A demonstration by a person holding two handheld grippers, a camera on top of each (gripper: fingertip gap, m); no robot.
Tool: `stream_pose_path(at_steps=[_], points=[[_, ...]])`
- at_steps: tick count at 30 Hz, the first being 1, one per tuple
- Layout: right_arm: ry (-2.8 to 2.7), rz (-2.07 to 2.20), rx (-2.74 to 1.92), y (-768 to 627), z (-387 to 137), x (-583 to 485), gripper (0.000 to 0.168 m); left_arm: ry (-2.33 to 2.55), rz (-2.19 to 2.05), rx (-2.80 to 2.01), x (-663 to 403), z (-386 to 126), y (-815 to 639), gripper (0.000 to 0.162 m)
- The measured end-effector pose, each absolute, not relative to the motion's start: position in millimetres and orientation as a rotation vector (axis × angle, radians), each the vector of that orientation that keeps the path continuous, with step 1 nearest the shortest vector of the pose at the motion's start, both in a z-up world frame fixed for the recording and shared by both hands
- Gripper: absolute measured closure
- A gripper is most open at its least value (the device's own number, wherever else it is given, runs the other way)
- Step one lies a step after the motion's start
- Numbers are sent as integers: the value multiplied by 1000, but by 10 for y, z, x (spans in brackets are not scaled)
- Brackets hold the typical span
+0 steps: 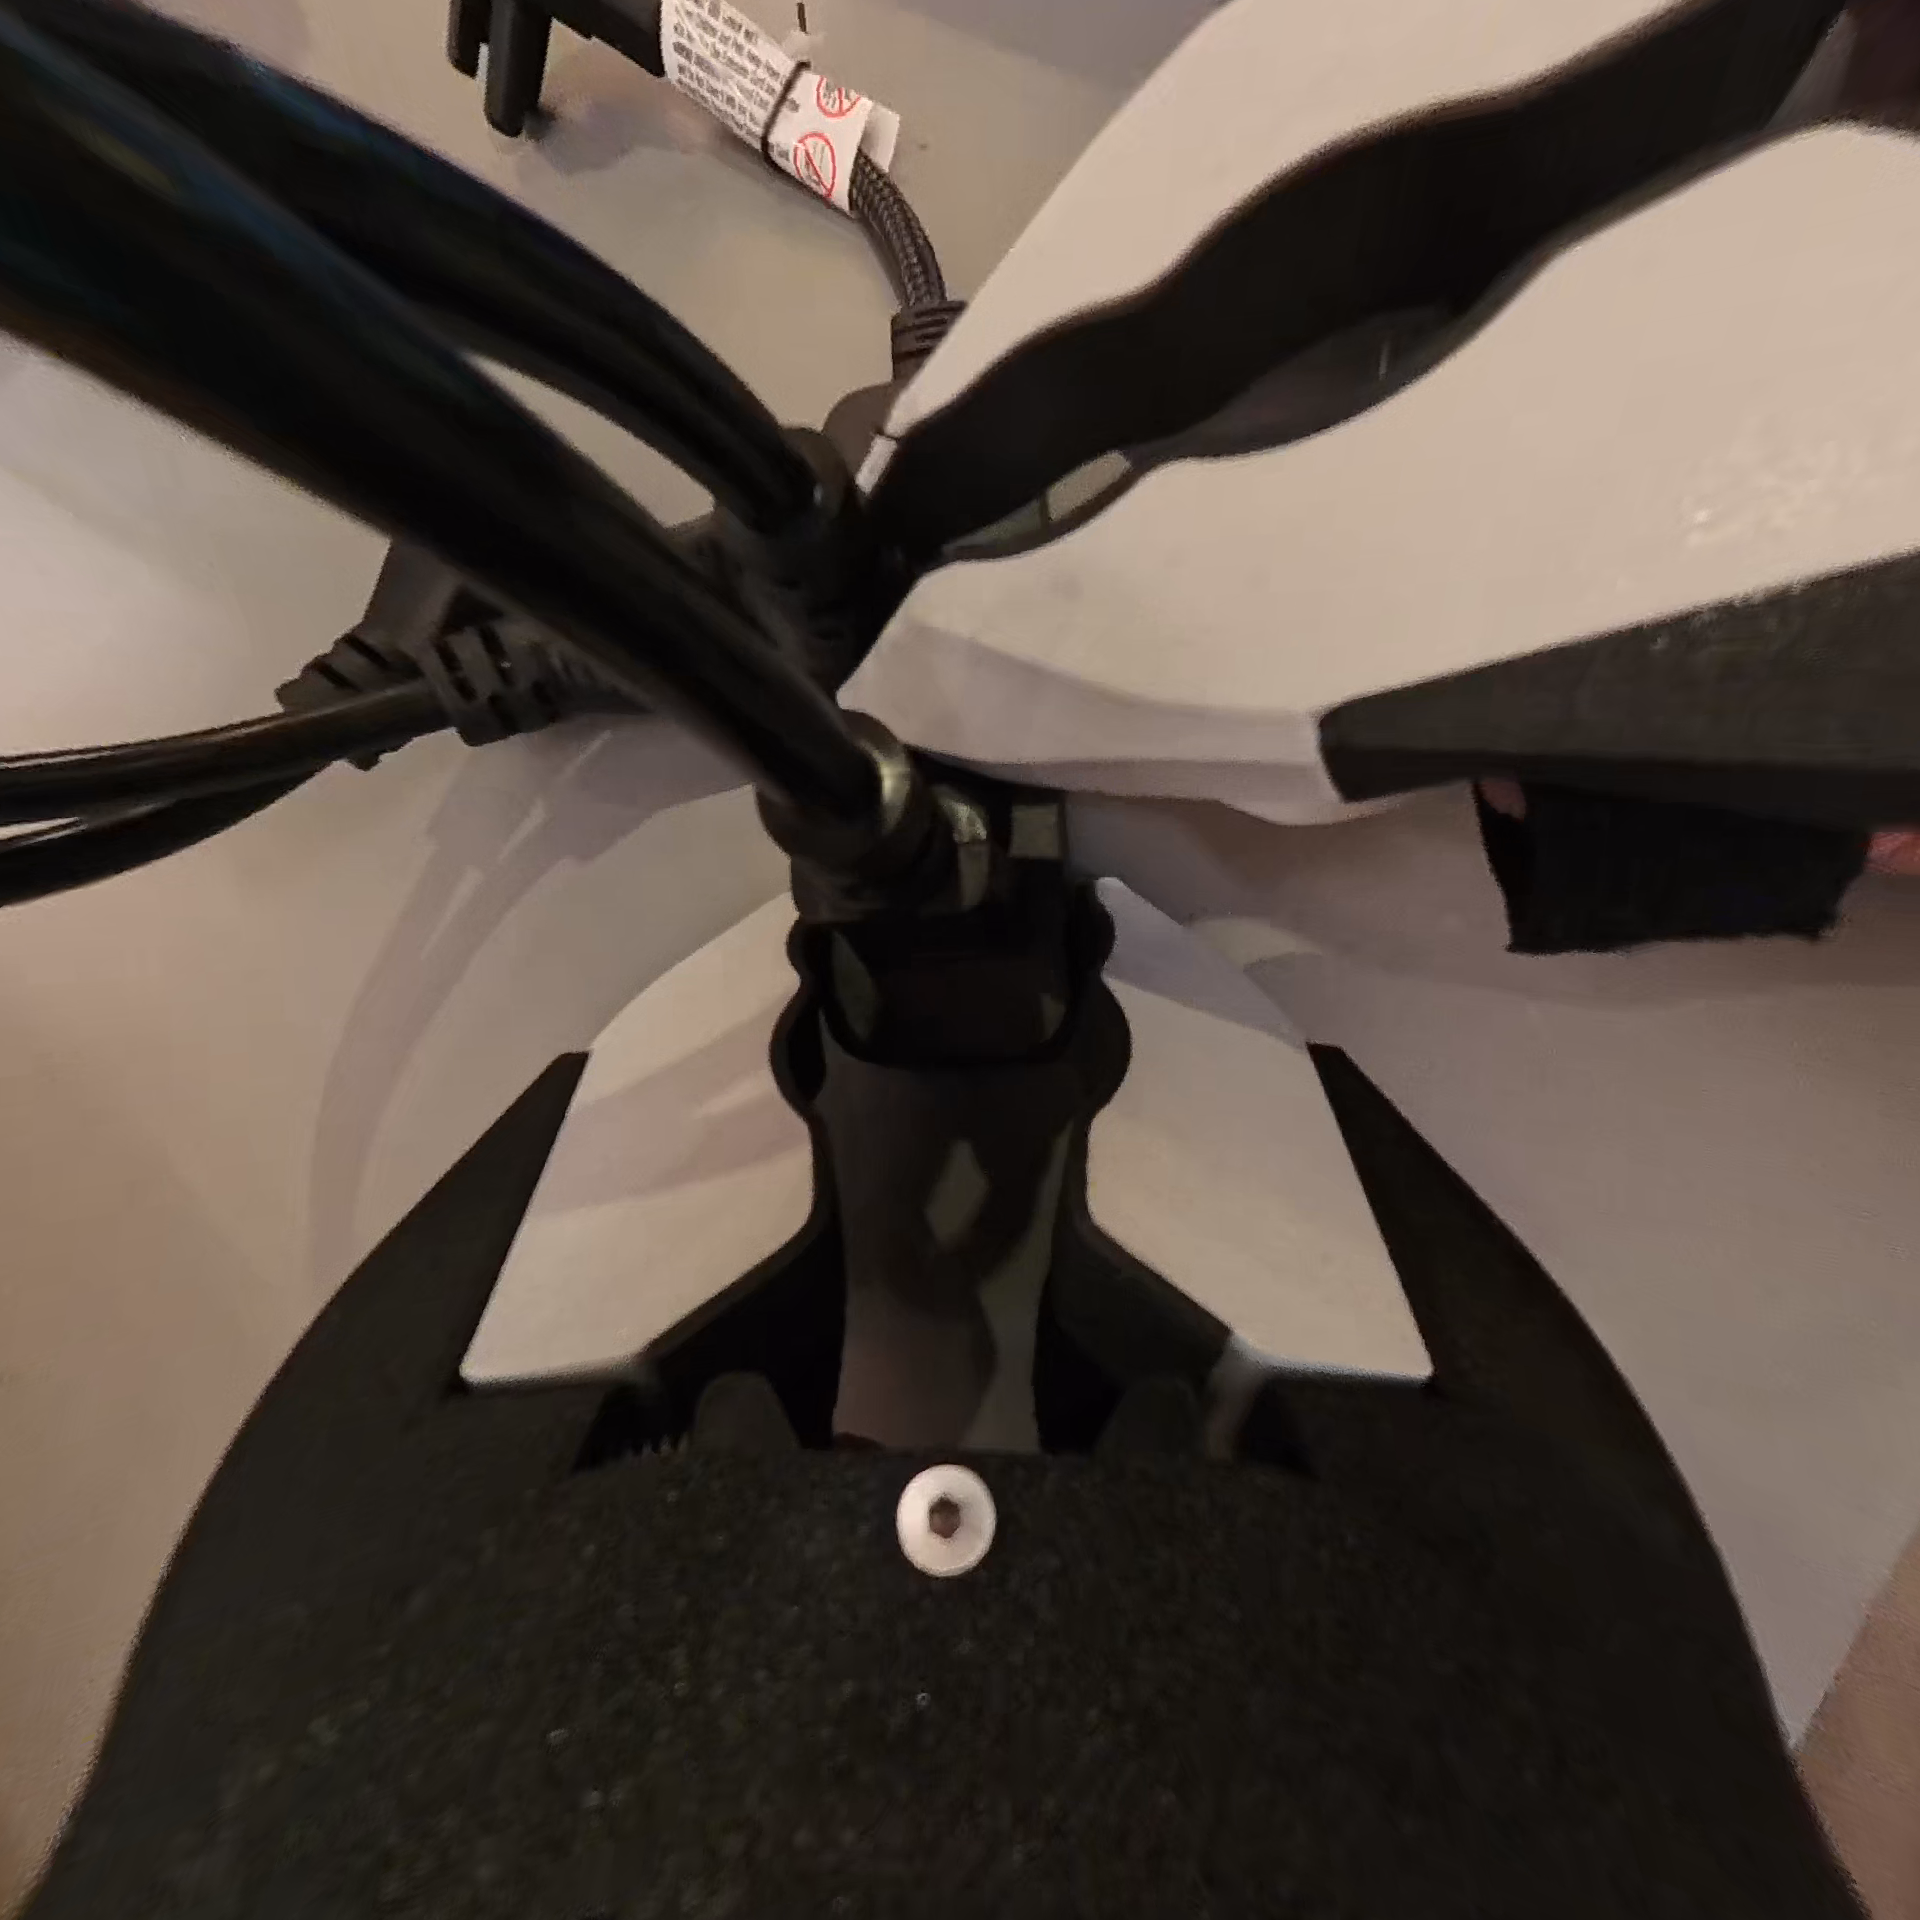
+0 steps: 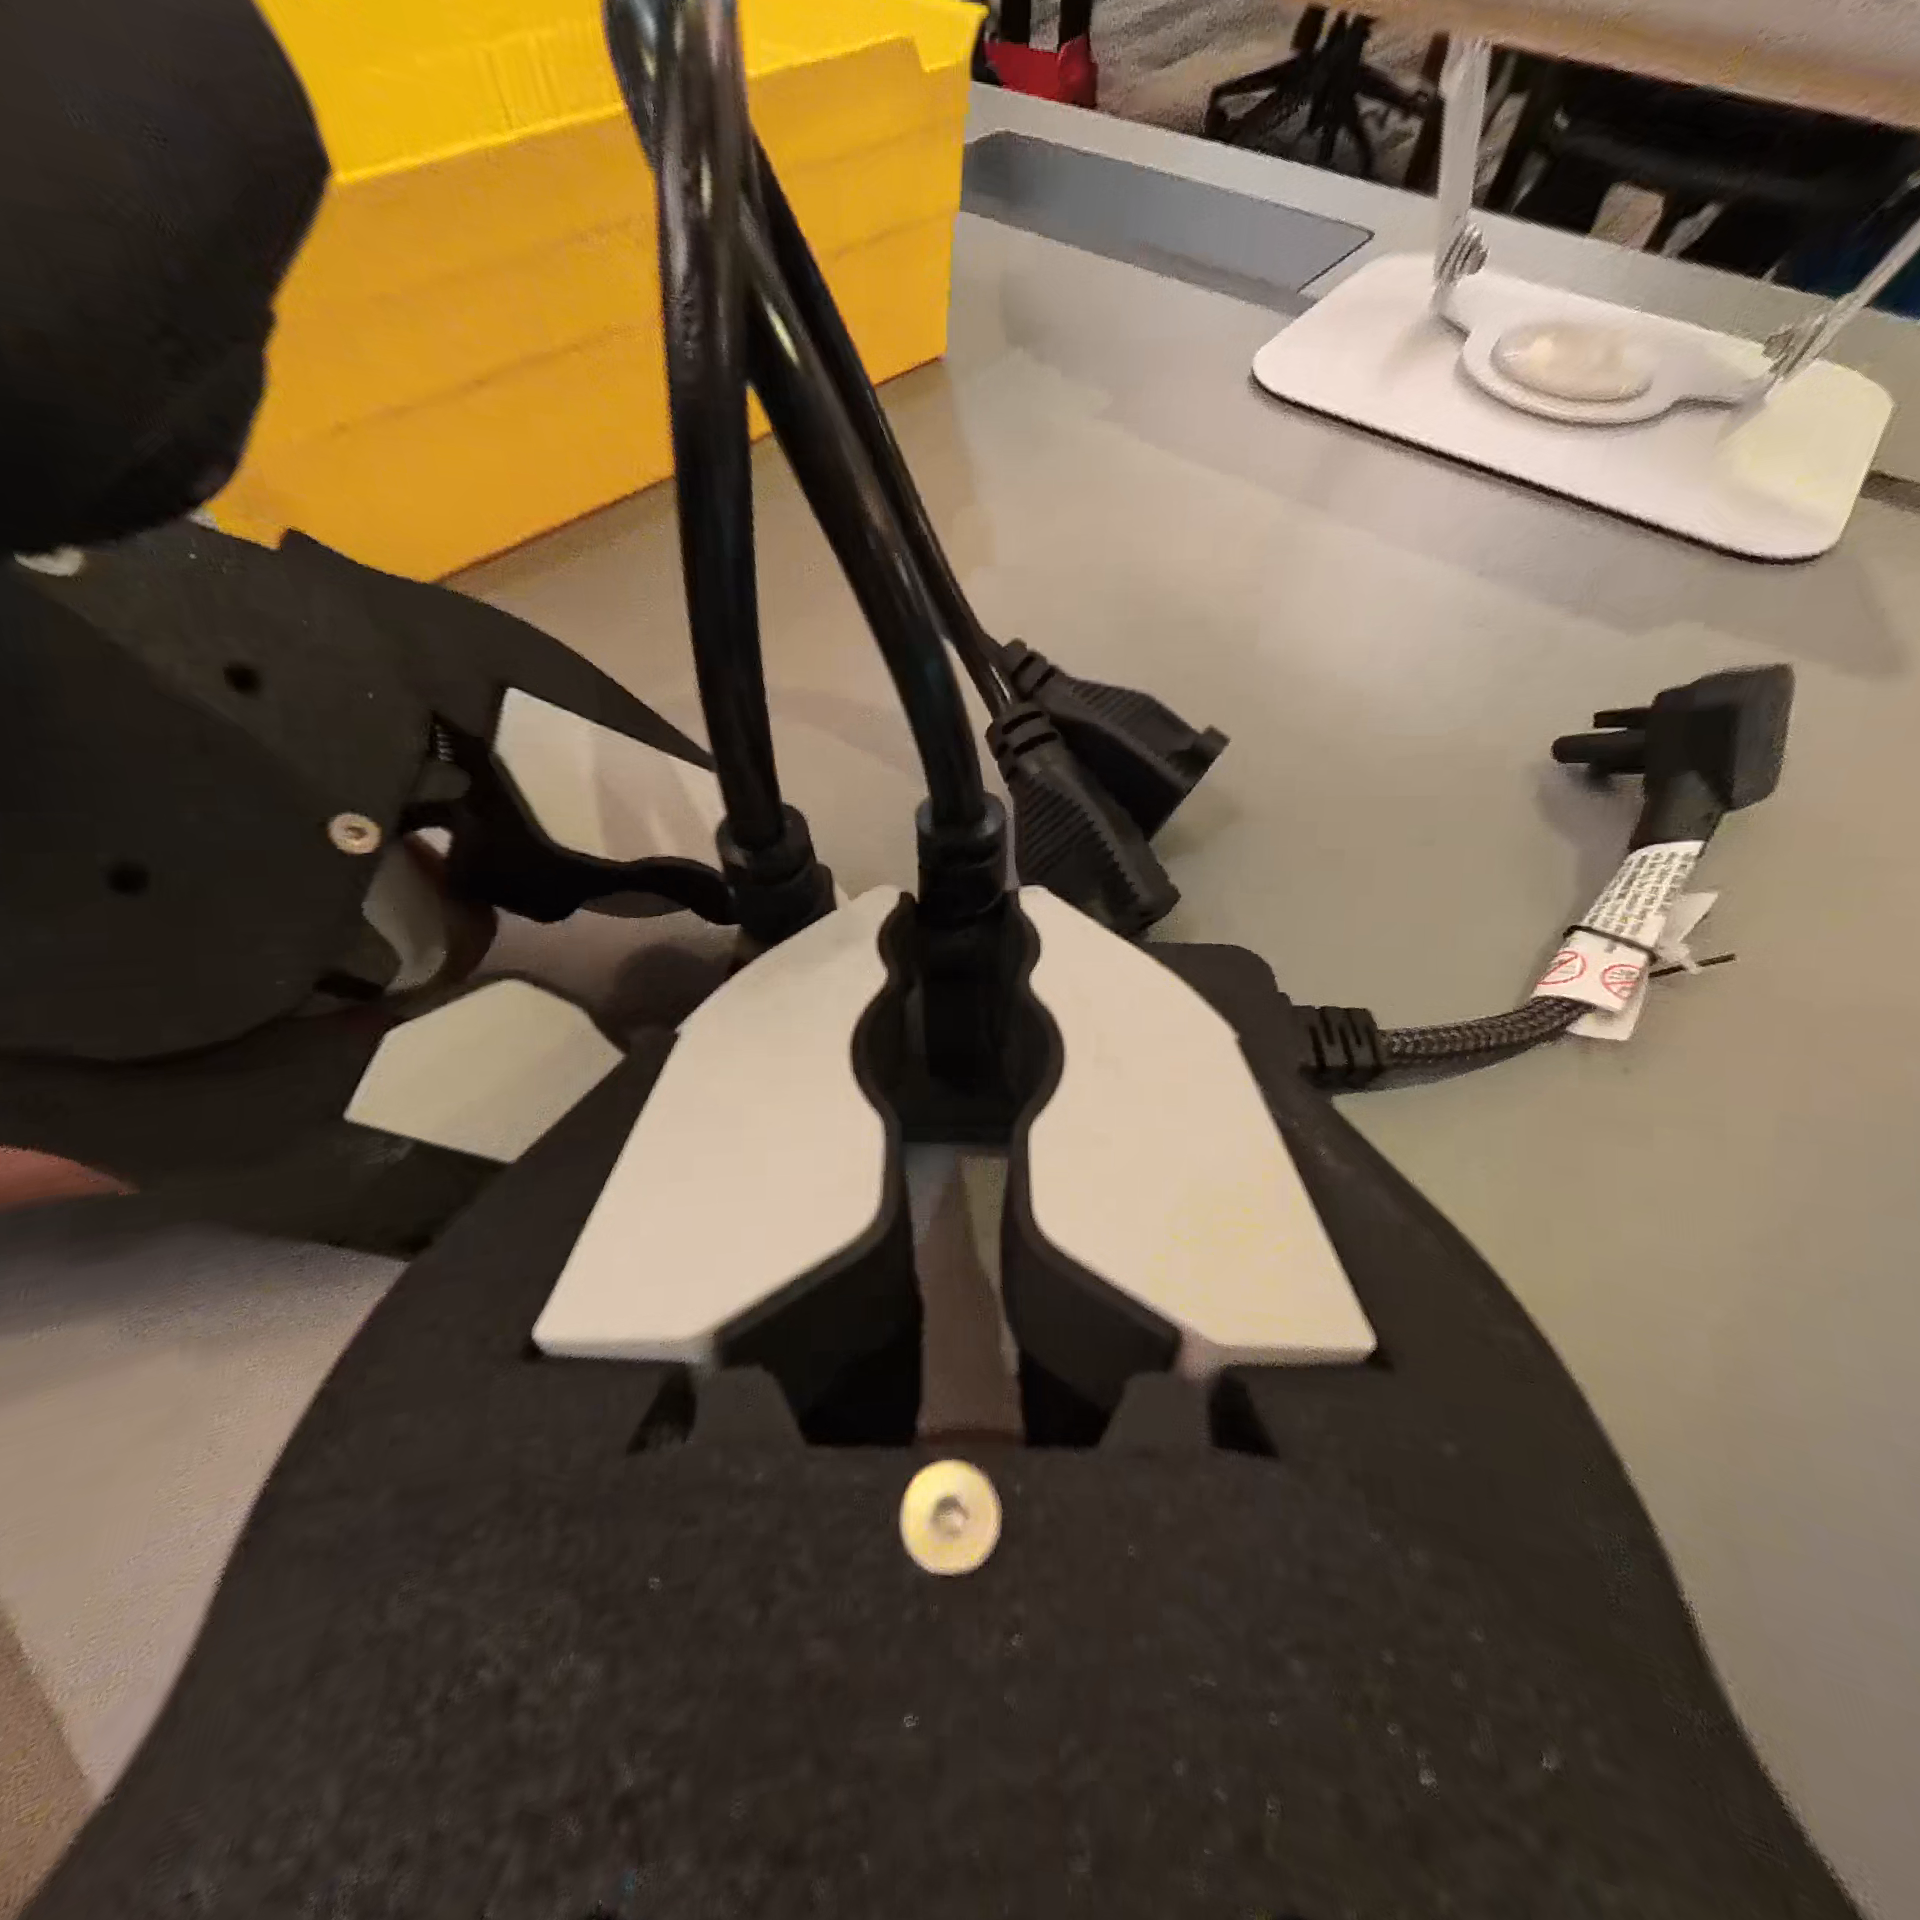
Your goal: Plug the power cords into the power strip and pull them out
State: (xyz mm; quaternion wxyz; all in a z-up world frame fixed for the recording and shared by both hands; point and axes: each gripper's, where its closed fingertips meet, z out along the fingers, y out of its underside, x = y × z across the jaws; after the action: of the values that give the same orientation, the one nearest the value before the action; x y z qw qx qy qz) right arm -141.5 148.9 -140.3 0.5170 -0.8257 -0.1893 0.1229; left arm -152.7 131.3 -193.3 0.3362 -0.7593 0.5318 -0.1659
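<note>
The power strip (image 2: pixel 1236 971) lies mid-table (image 2: pixel 1351 644), mostly hidden under both grippers. Right gripper (image 2: pixel 951 1013) clenches one plug (image 2: pixel 951 883); left gripper (image 1: pixel 940 997) clenches another plug (image 1: pixel 894 821). Pull straight, not sideways. Farther, the strip's own plug (image 2: pixel 1704 717) lies free.

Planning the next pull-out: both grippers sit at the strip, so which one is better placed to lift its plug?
Probably right. The right gripper is shut squarely on an upright plug; the left gripper holds its plug under crossing cords.
</note>
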Motion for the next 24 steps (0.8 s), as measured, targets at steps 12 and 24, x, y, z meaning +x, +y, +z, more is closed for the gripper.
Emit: stream_pose_path(at_steps=[12, 24], points=[[-503, 290, -1980, 1456, -1420, -1462, 153, 1332, -495, -1742, -1544, -1532, 1317, 134], [-488, 330, -2004, 1508, -1427, -1451, 153, 1339, -474, -1772, -1514, -1568, 1336, 135]])
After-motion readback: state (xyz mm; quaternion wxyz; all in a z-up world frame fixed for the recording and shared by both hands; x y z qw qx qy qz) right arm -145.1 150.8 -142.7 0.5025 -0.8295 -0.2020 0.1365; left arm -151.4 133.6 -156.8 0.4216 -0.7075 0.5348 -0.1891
